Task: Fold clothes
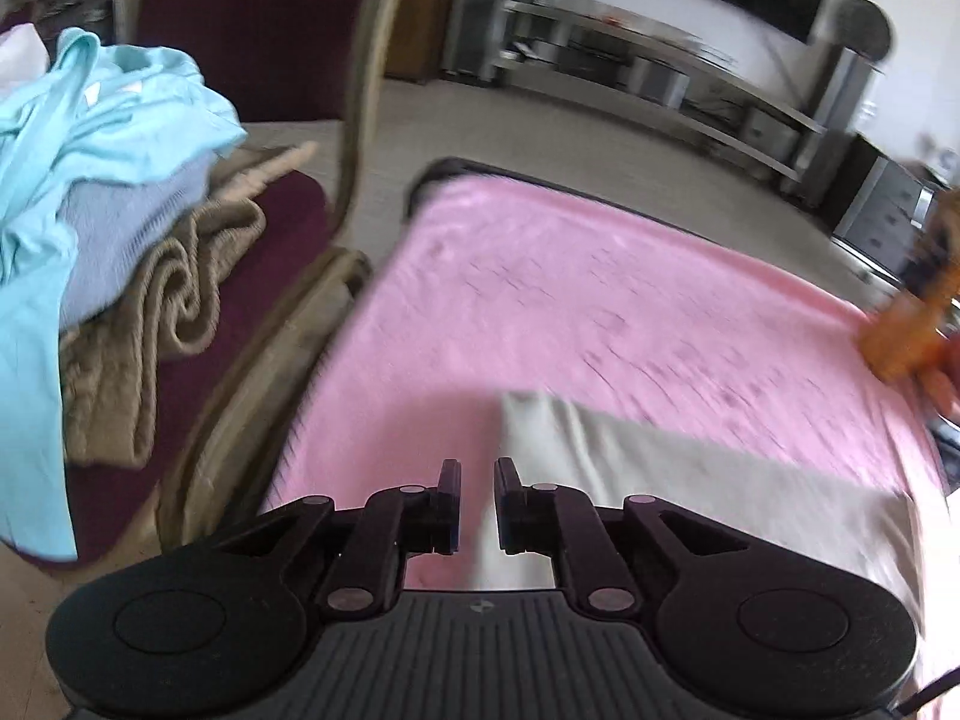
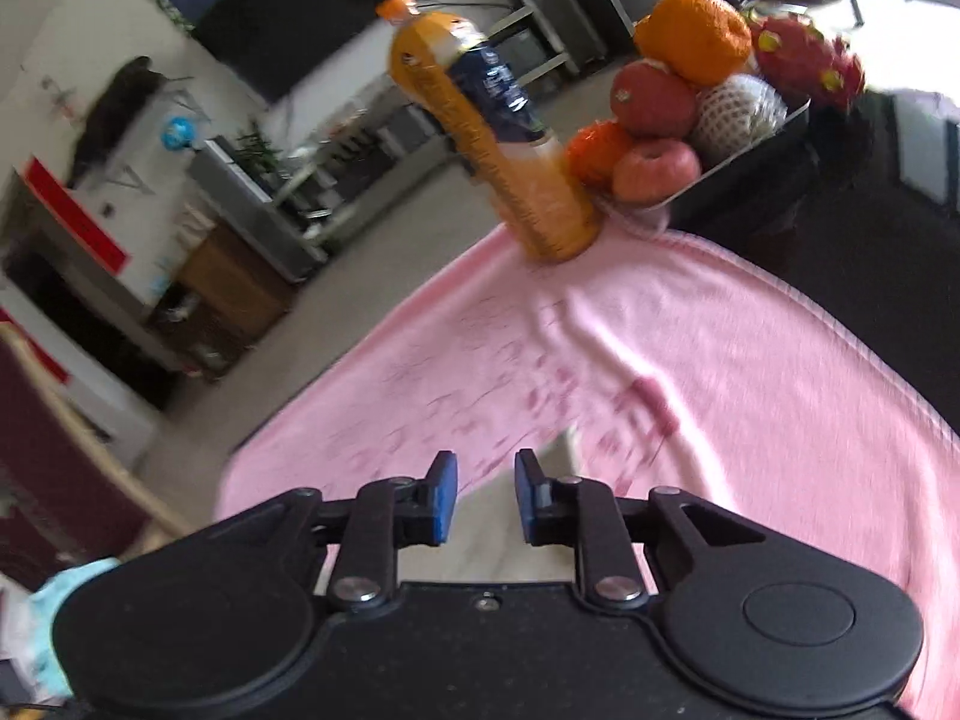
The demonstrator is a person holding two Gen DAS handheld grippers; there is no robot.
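Black hand-held gripper (image 2: 486, 501) bodies, blue-faced pads (image 2: 445, 498), silver pivot screws, ribbed grey housing.

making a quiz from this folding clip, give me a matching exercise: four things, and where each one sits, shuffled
1. beige folded garment
2. light blue crumpled top
3. orange juice bottle
4. round orange fruit

A. top of the fruit pile in the tray
B. far edge of the pink blanket
C. on the pile on the chair
D. flat on the pink blanket, near the claws

Pairs: 1-D, 2-C, 3-B, 4-A

Ahead of left gripper (image 1: 478, 501): pink blanket (image 1: 600, 300) lying open.
Its left: chair (image 1: 336, 276) with clothes pile (image 1: 120, 198) crowding in.
Ahead-right of right gripper (image 2: 486, 495): bottle (image 2: 498, 150) and fruit tray (image 2: 744, 162), seemingly blocking.
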